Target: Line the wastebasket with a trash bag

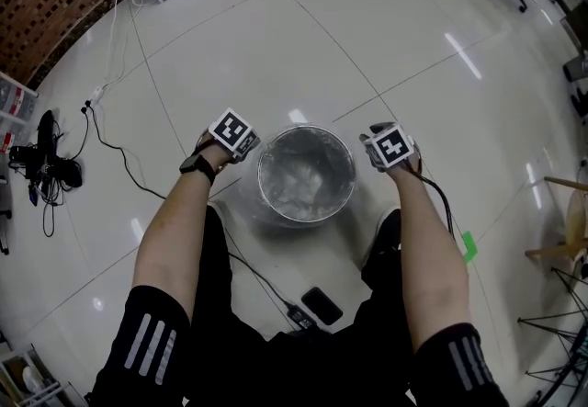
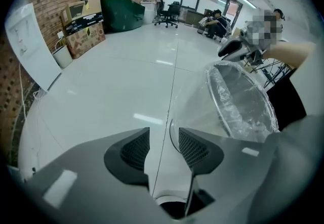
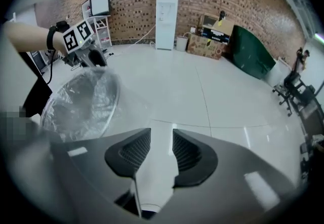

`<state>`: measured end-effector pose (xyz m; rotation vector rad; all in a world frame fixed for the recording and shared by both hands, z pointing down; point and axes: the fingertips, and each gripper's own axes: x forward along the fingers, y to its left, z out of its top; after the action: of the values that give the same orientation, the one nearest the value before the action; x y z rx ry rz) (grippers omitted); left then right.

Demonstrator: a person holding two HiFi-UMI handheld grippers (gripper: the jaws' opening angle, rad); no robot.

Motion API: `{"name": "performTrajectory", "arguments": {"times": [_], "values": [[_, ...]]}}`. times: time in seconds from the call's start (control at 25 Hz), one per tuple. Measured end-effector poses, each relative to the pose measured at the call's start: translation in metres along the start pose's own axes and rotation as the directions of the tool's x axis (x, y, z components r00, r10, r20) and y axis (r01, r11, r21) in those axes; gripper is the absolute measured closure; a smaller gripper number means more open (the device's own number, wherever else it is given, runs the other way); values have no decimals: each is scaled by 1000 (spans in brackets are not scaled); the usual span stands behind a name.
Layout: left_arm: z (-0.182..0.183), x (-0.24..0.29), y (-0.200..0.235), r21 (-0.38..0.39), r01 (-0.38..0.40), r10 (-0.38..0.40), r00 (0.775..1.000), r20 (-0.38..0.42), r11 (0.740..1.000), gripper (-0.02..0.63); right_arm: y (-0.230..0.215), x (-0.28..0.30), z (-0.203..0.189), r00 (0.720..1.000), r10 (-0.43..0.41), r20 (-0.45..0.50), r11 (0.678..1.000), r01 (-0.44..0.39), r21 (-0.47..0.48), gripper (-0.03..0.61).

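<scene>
As two grippers gape, one trash bag lines one wastebasket.

Both arms reach out and down, left forearm and right forearm bare and spread well apart. The left gripper points steeply down, its fingers standing wide apart, nothing between them. The right gripper tilts down too, its fingers parted and empty.
</scene>
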<state>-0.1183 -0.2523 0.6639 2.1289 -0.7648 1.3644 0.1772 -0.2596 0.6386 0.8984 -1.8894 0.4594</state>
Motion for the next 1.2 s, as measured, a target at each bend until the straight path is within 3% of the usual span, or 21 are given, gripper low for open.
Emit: {"name": "performTrajectory", "arguments": {"times": [0.16, 0.44, 0.56, 0.72, 0.84, 0.92, 1.04, 1.2], "values": [[-10, -28, -7, 1, -33, 33, 999, -32, 999, 439, -1, -50, 47, 989, -35, 145, 999, 39, -27, 434], [28, -113, -35, 44, -57, 49, 985, 167, 997, 440, 29, -146, 96, 949, -65, 307, 988, 104, -112, 483], [41, -148, -63, 90, -61, 38, 971, 235, 994, 440, 53, -184, 109, 921, -40, 387, 983, 107, -152, 572], [45, -189, -97, 115, -74, 31, 942, 333, 991, 452, 89, -218, 104, 895, 43, 443, 987, 32, -160, 572], [47, -221, -123, 147, -100, 32, 913, 407, 984, 516, 112, -237, 97, 857, 122, 501, 989, -65, -129, 572], [51, -240, -138, 161, -101, 17, 892, 451, 982, 527, 124, -244, 93, 835, 157, 528, 987, -114, -113, 572], [50, -257, -159, 173, -80, -15, 870, 492, 982, 585, 149, -245, 85, 811, 219, 542, 975, -172, -138, 572], [44, -255, -178, 227, -75, -49, 867, 495, 971, 618, 175, -237, 71, 795, 291, 531, 957, -240, -165, 572]]}}
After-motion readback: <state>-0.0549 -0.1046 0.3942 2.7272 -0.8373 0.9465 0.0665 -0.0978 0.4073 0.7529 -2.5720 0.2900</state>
